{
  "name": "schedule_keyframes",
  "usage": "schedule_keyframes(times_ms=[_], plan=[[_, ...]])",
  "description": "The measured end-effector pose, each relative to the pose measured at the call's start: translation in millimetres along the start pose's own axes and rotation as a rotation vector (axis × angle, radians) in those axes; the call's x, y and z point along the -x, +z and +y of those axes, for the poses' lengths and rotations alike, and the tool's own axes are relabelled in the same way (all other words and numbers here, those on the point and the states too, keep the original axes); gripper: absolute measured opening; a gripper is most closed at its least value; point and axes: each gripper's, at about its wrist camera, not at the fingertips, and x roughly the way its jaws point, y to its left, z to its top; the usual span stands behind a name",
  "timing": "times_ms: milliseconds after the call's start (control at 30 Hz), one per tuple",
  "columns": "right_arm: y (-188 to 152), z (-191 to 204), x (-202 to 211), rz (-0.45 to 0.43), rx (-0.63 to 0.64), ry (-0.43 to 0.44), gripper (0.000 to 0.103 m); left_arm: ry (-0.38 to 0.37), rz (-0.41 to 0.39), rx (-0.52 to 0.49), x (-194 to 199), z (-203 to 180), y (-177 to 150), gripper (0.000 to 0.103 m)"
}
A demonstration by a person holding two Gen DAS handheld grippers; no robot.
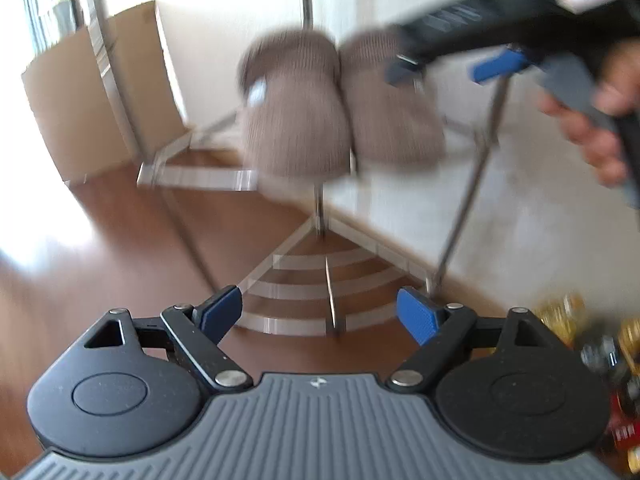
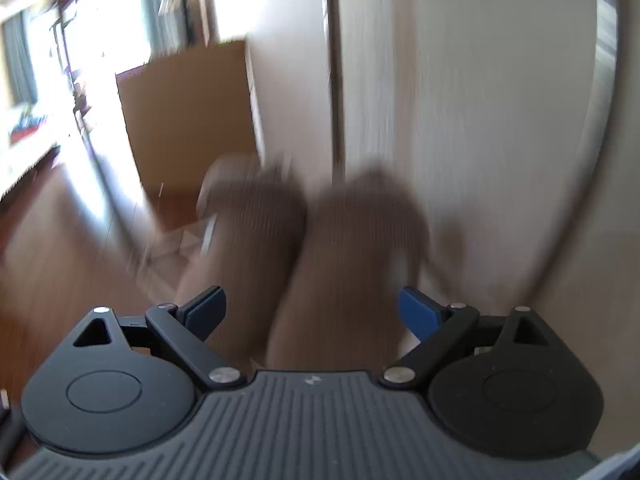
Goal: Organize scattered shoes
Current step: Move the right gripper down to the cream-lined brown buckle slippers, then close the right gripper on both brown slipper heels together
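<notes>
Two brown slippers sit side by side on the rack; left gripper open, empty; right gripper open, holds nothing.

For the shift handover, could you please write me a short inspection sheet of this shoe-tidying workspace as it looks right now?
Surface: brown wooden floor; metal shoe rack against the white wall.
Job's things: two brown slippers, side by side on an upper tier of the rack; blurred.
Clutter: cardboard box beside the rack; yellow and red items at the floor's right edge, too blurred to identify.
Grippers: left hand-held gripper open, empty; right hand-held gripper open beside the slippers, nothing between its pads, held by a hand.
Cables: nothing seen.
Surroundings: bright window with curtains, far left.
</notes>
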Motion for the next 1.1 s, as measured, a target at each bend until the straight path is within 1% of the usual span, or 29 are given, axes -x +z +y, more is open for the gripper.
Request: schedule_keyframes(times_ms=[67, 100, 133, 233, 300, 333, 400, 433, 467, 500, 567, 667, 733, 833, 933, 967, 1100], plan=[[-57.3, 8.8, 21.9, 0.139, 0.043, 0.014, 0.091, 0.009, 0.081, 0.034, 19.9, -2.7, -44.4, 0.086], [-77.9, 14.8, 28.5, 0.189, 0.056, 0.016, 0.090, 0.013, 0.130, 0.063, 31.8, -5.1, -72.1, 0.086], [-98.4, 22.5, 37.6, 0.239, 0.068, 0.017, 0.090, 0.015, 0.165, 0.090, 40.5, -7.3, -93.3, 0.086], [-156.7, 47.0, 64.1, 0.361, 0.082, 0.038, 0.089, 0.004, 0.249, 0.168, 56.3, -15.0, -147.4, 0.086], [-178.8, 69.0, 86.6, 0.423, 0.090, 0.049, 0.088, -0.001, 0.283, 0.188, 60.5, -21.3, -175.9, 0.086], [-196.7, 78.5, 88.8, 0.457, 0.096, 0.062, 0.087, -0.003, 0.296, 0.195, 61.4, -25.2, -190.2, 0.086], [-219.4, 91.7, 84.7, 0.497, 0.106, 0.083, 0.082, -0.009, 0.314, 0.200, 61.1, -32.9, -220.4, 0.086], [-236.5, 100.9, 78.5, 0.532, 0.112, 0.094, 0.077, -0.011, 0.316, 0.199, 60.7, -34.0, -225.0, 0.086], [-245.3, 112.8, 68.6, 0.558, 0.113, 0.101, 0.073, -0.016, 0.314, 0.192, 58.4, -35.3, -238.3, 0.086], [-254.9, 122.3, 59.5, 0.574, 0.108, 0.098, 0.071, -0.025, 0.313, 0.183, 53.2, -35.3, -253.9, 0.086], [-294.4, 129.7, 38.9, 0.606, 0.084, 0.103, 0.065, -0.033, 0.311, 0.174, 42.9, -33.3, -269.9, 0.086], [-338.2, 138.7, 14.2, 0.629, 0.089, 0.117, 0.061, -0.043, 0.315, 0.146, 19.8, -29.7, -297.0, 0.086], [-364.3, 149.2, -4.8, 0.636, 0.114, 0.131, 0.061, -0.045, 0.313, 0.129, 8.3, -29.0, -311.6, 0.086], [-402.3, 169.4, -30.0, 0.631, 0.180, 0.173, 0.052, -0.046, 0.302, 0.121, -26.2, -26.9, -341.3, 0.086], [-422.3, 179.6, -55.2, 0.626, 0.217, 0.190, 0.045, -0.050, 0.303, 0.127, -55.8, -24.7, -365.6, 0.086], [-433.2, 183.2, -72.0, 0.623, 0.228, 0.193, 0.045, -0.048, 0.306, 0.123, -65.9, -24.6, -372.5, 0.086], [-452.7, 188.2, -104.9, 0.633, 0.221, 0.191, 0.045, -0.046, 0.325, 0.121, -94.2, -23.1, -390.7, 0.085]])
